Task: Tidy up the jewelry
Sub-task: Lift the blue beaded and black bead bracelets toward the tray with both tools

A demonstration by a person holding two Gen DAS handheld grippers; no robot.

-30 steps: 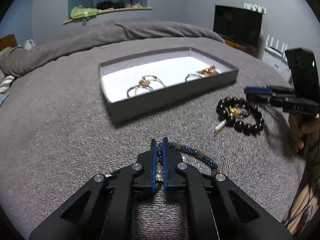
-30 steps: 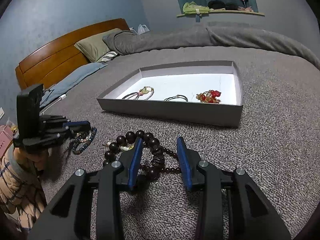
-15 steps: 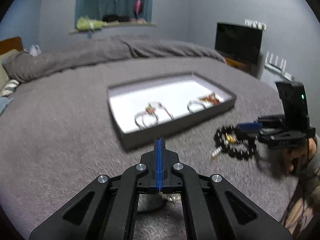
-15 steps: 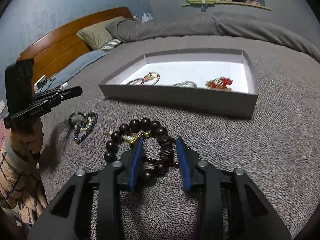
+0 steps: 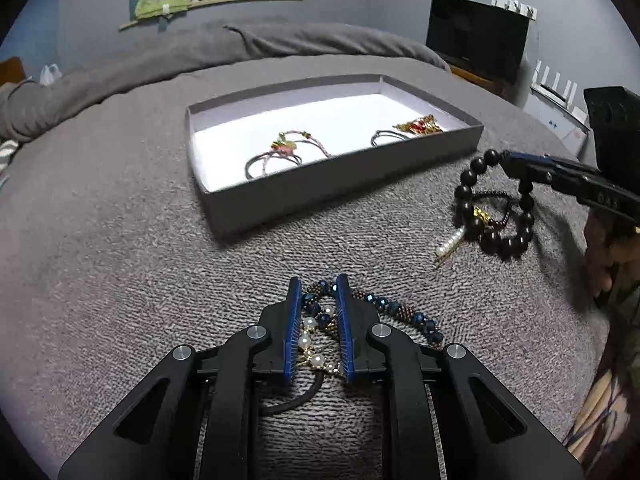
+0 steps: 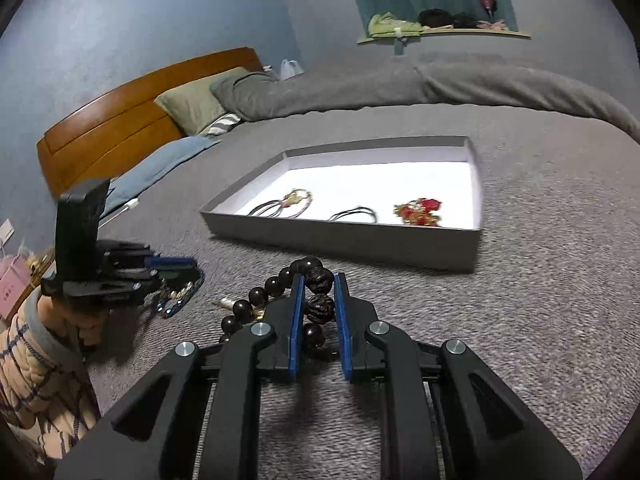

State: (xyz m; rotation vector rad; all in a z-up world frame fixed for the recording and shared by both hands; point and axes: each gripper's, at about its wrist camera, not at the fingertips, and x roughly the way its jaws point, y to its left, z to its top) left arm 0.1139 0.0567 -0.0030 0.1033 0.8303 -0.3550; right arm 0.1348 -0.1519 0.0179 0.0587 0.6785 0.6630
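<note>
A grey box with a white floor point(image 5: 340, 184) point(image 6: 360, 246) sits on the grey bed and holds several bracelets. My left gripper point(image 5: 318, 286) is low on the blanket, its jaws partly open around a blue-and-gold bead bracelet with pearls point(image 5: 396, 308). My right gripper point(image 6: 318, 280) is shut on the dark wooden bead bracelet point(image 6: 316, 276) and lifts it off the blanket; the bracelet also shows hanging from it in the left wrist view point(image 5: 496, 208). A pearl charm point(image 5: 450, 244) dangles from it.
A rolled grey duvet point(image 5: 240, 48) lies behind the box. A wooden headboard point(image 6: 120, 128) and pillows point(image 6: 192, 100) are at the left in the right wrist view. A black screen point(image 5: 478, 40) stands at the far right in the left wrist view.
My right gripper closed on the dark bead bracelet and raised it. My left gripper, shut and raised half a second ago, came back down and opened around the blue bracelet.
</note>
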